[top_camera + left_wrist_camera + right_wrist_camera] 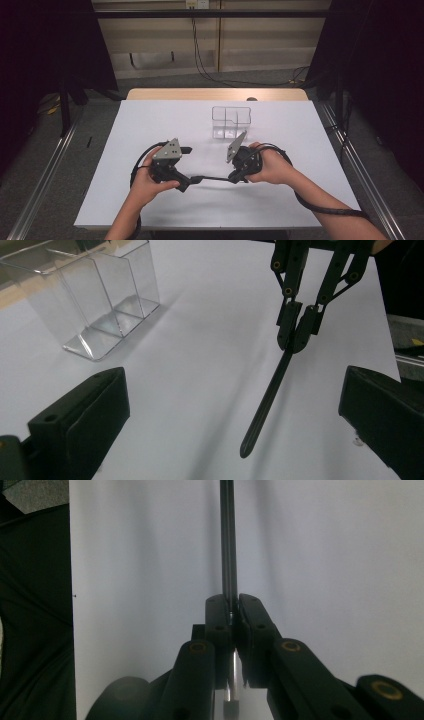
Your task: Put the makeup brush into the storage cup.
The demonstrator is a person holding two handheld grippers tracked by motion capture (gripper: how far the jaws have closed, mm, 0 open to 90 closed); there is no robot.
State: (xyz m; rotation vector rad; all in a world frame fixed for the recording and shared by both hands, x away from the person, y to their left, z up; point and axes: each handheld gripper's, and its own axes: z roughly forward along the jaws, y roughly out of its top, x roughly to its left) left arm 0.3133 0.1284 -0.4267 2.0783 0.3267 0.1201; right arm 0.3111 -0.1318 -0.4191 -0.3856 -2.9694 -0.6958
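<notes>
A: Right gripper (pixel 232 611) jaws clenched on the pen (pixel 267 399), a thin dark rod. Grip sits near one end, so a short stub pokes out behind the jaws and the long part runs out ahead.

B: Why so far back?

A: My guess: it leaves most of the length free, either for the other hand to take or for lowering it tip-first into something narrow.

B: Left side?

A: Left gripper (pixel 235 415) jaws released, spread wide, nothing between them. In its own view the pen's free tip hangs in the gap, above the white sheet (pixel 150 200), touching neither jaw. Looks lined up to receive or steady it.

B: Pen's off the bench (pixel 150 94) then?

A: Yes. In the high view it spans between the two grippers, roughly level, near the front of the sheet.

B: Target?

A: Likely the clear organizer (pixel 230 121), an empty divided box standing upright farther back on the sheet, well apart from both hands. Compartments open at the top, so the pen would need tipping upright first.
</notes>
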